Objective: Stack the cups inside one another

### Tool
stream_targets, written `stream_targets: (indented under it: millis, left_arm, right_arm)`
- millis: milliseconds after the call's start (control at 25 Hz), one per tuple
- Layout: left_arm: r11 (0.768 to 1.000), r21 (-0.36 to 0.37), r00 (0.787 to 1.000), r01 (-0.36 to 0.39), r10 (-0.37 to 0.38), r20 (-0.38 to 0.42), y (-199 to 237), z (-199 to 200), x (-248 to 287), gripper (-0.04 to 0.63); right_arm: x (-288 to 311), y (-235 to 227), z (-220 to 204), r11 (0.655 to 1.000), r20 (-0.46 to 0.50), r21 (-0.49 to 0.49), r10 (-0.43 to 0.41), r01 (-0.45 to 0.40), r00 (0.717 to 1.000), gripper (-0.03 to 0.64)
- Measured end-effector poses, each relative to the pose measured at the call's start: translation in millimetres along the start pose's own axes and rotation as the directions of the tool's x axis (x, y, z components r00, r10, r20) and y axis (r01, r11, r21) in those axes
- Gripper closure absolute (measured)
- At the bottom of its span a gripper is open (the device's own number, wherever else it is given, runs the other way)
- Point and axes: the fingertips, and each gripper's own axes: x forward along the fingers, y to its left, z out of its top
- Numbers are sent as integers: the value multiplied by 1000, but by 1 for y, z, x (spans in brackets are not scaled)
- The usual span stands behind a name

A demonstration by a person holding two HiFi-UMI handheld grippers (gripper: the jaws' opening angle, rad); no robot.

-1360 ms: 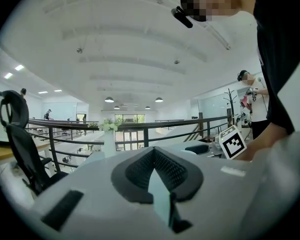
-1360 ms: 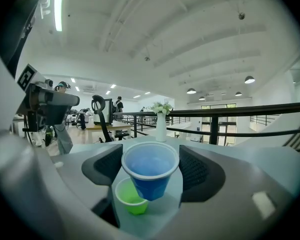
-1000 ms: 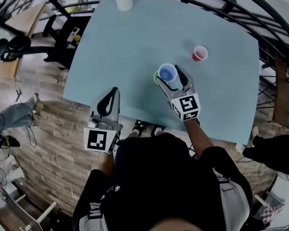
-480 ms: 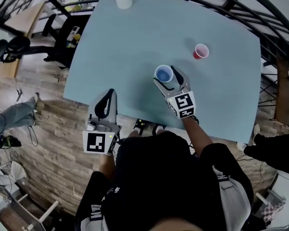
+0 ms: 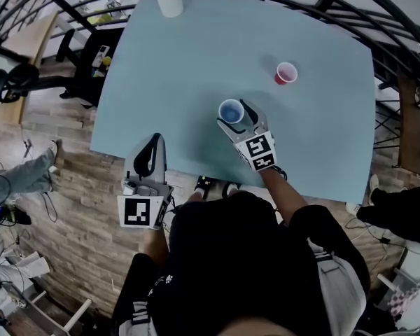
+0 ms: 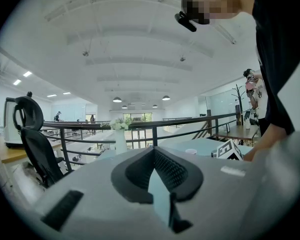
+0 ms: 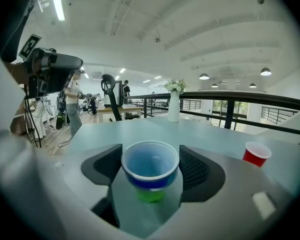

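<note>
1. We see a blue cup [image 5: 231,110], paler inside.
2. We see a green cup [image 7: 150,195] and a red cup [image 5: 285,73].
3. The table [image 5: 196,54] looks pale blue-green to us.
4. We find black squares on white on each marker cube [image 5: 140,212].
5. The floor [image 5: 77,208] shows us brown wood planks.

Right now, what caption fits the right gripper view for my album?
Right tongs hold a blue cup nested in a green cup; red cup stands apart.

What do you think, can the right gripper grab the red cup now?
Probably not yet. The right gripper is full: its jaws hold the blue cup, with the green cup under it. Nothing stands between it and the red cup, so after letting go it likely could.
</note>
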Motion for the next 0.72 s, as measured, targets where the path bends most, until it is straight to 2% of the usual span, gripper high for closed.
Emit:
stream_targets:
  millis: [520,720]
  left_arm:
    - [1000,6,1000,12,-12,-4,1,0,-2,603]
    - [999,-4,999,41,-41,11,0,0,1,603]
  right_arm:
    - [2,0,-18,1000,-37,25,0,1,999,258]
    - [-3,0,-7,999,-4,33,-14,14,1000,235]
